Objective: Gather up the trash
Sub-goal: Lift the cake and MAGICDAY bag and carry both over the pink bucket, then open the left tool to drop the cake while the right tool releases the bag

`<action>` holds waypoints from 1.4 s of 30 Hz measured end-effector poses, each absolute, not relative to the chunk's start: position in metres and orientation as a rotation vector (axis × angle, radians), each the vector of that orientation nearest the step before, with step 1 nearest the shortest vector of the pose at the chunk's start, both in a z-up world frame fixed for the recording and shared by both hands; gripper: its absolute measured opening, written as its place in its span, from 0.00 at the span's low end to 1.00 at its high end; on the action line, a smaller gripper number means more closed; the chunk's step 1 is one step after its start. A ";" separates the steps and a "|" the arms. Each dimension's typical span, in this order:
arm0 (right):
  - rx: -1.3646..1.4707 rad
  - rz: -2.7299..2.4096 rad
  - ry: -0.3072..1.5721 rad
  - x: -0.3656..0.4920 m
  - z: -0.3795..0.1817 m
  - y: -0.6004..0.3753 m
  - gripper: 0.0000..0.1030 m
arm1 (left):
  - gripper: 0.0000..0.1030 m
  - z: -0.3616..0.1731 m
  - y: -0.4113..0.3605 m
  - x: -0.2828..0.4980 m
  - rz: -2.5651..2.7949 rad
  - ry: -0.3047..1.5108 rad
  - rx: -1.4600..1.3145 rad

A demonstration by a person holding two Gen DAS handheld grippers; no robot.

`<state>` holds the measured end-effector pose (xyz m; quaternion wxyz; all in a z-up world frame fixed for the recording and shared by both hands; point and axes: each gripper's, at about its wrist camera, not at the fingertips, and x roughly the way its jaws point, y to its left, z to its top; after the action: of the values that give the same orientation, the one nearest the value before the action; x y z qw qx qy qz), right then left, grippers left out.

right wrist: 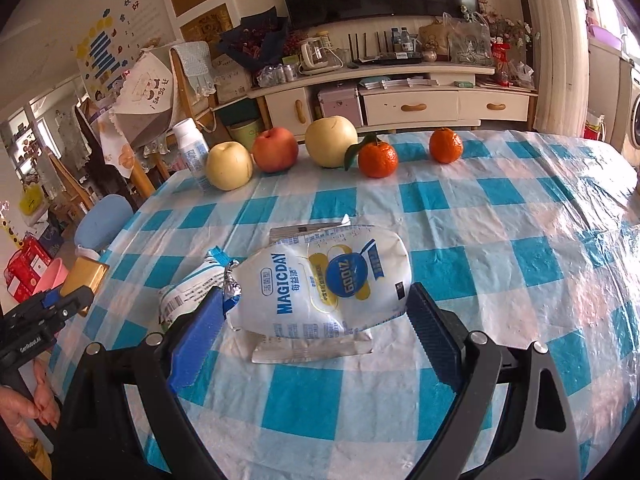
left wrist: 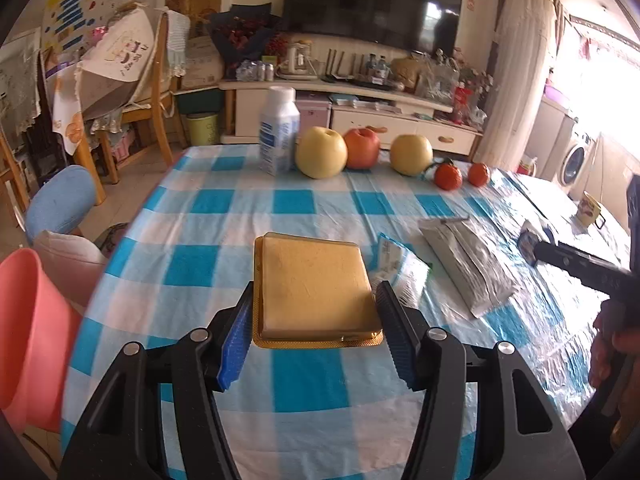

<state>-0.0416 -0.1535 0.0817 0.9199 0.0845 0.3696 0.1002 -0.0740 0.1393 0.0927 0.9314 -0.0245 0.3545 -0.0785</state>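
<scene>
1. Desk under blue-checked cloth, carrying fruit row and milk bottle at far edge, apart from the litter.
2. Pink bin just off desk's left edge, likely the drop spot.
3. Silver wrapper and small torn packet lying flat mid-desk, not yet collected.
4. Right gripper fingers narrowed onto white MAGICDAY pouch, apparently lifted clear above the wrappers.
5. Left gripper fingers clamped on gold tray, held flat above the cloth for carrying.

Pink bin cut by left edge, silver packet mostly hidden under milk pouch
</scene>
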 end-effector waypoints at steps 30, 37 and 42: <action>0.026 0.742 0.710 -0.048 0.155 0.150 0.88 | 0.58 0.124 0.404 -0.098 0.297 0.641 -0.322; -0.093 0.873 0.711 -0.043 0.146 0.251 0.88 | 0.58 0.113 0.462 -0.110 0.385 0.647 -0.414; -0.149 0.918 0.730 -0.037 0.127 0.296 0.88 | 0.58 0.103 0.486 -0.117 0.420 0.649 -0.469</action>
<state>-0.0373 0.2962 0.1275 0.8304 -0.0702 0.3442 0.4326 -0.1171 0.4863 0.1029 0.8995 -0.2265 0.3137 0.2029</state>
